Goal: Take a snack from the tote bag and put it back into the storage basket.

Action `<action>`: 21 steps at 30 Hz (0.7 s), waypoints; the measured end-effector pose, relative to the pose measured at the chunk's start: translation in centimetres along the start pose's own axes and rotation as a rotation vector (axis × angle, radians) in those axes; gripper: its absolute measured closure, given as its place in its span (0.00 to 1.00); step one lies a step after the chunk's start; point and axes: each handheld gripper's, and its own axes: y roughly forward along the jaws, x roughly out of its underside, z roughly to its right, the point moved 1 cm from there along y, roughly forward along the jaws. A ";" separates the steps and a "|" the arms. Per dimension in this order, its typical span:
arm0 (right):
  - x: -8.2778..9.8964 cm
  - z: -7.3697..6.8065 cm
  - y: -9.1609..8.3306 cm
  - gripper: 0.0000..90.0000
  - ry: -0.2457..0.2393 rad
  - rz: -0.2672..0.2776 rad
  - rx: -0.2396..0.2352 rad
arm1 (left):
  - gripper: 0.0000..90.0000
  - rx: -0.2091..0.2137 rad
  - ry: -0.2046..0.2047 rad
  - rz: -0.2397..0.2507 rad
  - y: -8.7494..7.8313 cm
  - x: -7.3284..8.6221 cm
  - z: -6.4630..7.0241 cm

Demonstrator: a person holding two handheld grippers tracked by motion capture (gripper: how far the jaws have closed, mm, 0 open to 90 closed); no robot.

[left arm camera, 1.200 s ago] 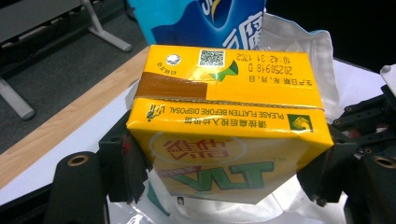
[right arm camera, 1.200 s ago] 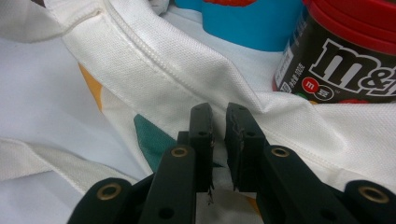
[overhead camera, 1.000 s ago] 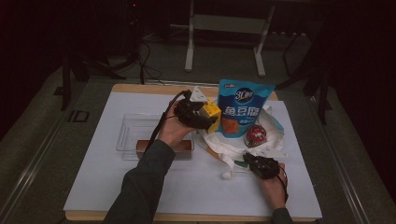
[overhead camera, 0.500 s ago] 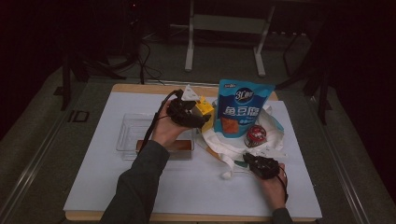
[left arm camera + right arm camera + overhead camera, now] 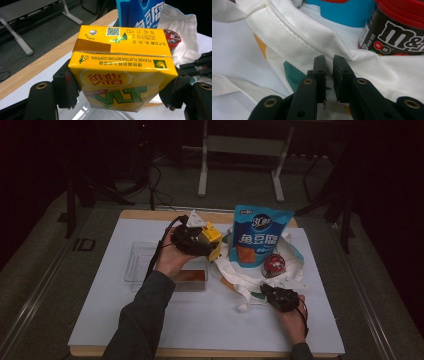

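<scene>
A yellow lemon tea carton [image 5: 215, 236] hangs above the table, left of the bag, with my left gripper [image 5: 205, 247] shut on it. In the left gripper view the two jaws press on the carton [image 5: 120, 72] from both sides. A white cloth bag [image 5: 235, 270] lies on the table with a tall blue snack pouch [image 5: 260, 237] and a red-lidded candy jar [image 5: 274, 265] on it. My right gripper [image 5: 267, 292] rests at the bag's near edge. In the right gripper view that gripper [image 5: 329, 62] pinches the white cloth [image 5: 299, 32], with the jar [image 5: 397, 32] just beyond.
A clear plastic tray [image 5: 140, 265] sits on the white mat under the left hand, with a brown block [image 5: 190, 276] at its near right corner. The wooden table edge [image 5: 150, 214] runs behind. The bag's straps [image 5: 245, 295] trail toward the front.
My left gripper has carried the carton a little to the left, away from the blue pouch. The right gripper has stayed on the bag.
</scene>
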 end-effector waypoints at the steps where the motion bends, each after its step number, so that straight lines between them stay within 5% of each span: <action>1: 0.0 0.0 0.0 0.90 0.000 0.000 -0.002 | 0.32 -0.005 0.004 -0.006 -0.1 0.1 -0.1; 21: 0.0 0.0 0.0 0.90 -0.002 -0.001 0.001 | 0.31 -0.045 -0.037 -0.004 -1.7 2.6 -1.9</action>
